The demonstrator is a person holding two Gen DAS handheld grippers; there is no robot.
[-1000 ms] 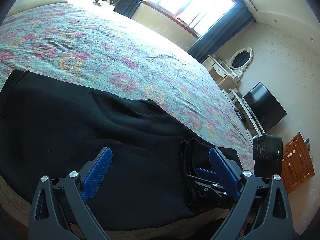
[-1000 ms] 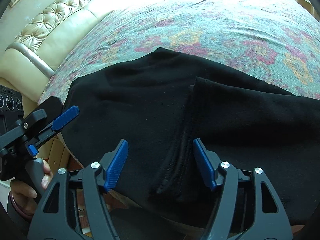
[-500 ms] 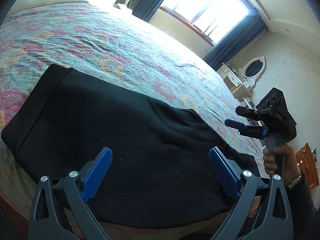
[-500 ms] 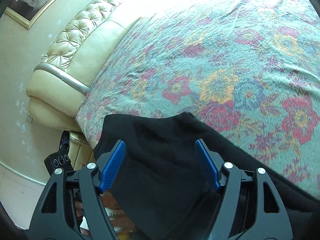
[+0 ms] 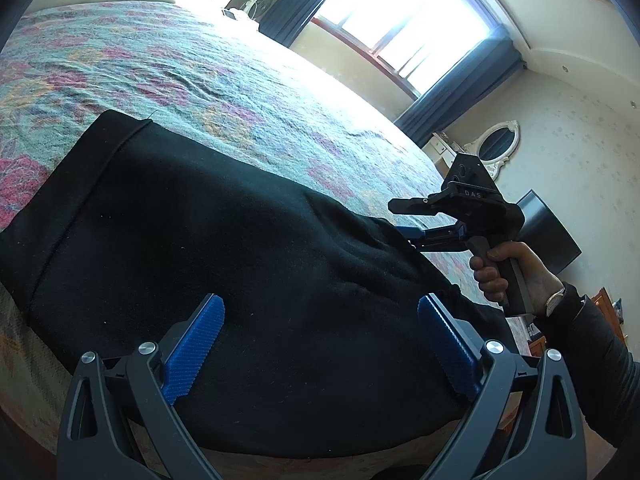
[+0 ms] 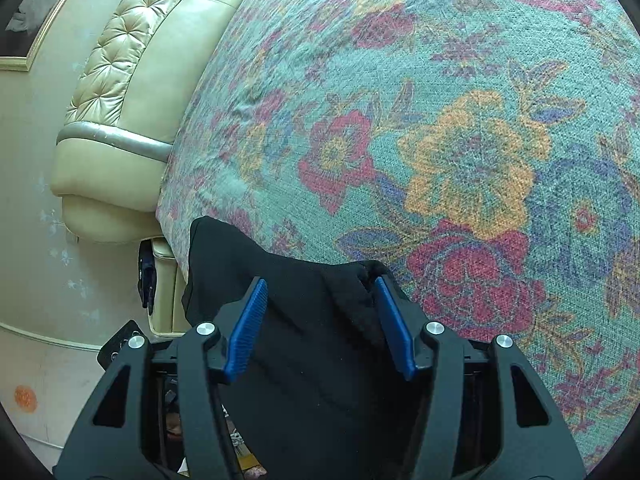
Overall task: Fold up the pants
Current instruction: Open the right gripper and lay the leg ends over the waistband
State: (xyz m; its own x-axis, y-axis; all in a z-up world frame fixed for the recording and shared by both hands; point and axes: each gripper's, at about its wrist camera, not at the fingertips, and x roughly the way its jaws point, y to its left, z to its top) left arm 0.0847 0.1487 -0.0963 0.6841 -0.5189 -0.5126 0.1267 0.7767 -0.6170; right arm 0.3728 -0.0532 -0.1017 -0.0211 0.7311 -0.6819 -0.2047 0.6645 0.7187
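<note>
Black pants lie flat across the near side of a floral bedspread, with a stitched end at the left. My left gripper hovers open over their middle, nothing between its blue pads. A hand holds my right gripper at the far right edge of the pants. In the right wrist view that gripper points down at a black corner of the pants. Its jaws are closing with that cloth between them. The right pad is beside a raised fold; the pads are still well apart.
A cream tufted headboard borders the bed on the left of the right wrist view. A bright window with dark curtains, a white dresser mirror and a dark screen stand beyond the bed. The bed's near edge runs under my left gripper.
My right gripper has swung from the near edge of the pants to their far right corner, and its jaws have narrowed. The left view has shifted, bringing the stitched end of the pants closer.
</note>
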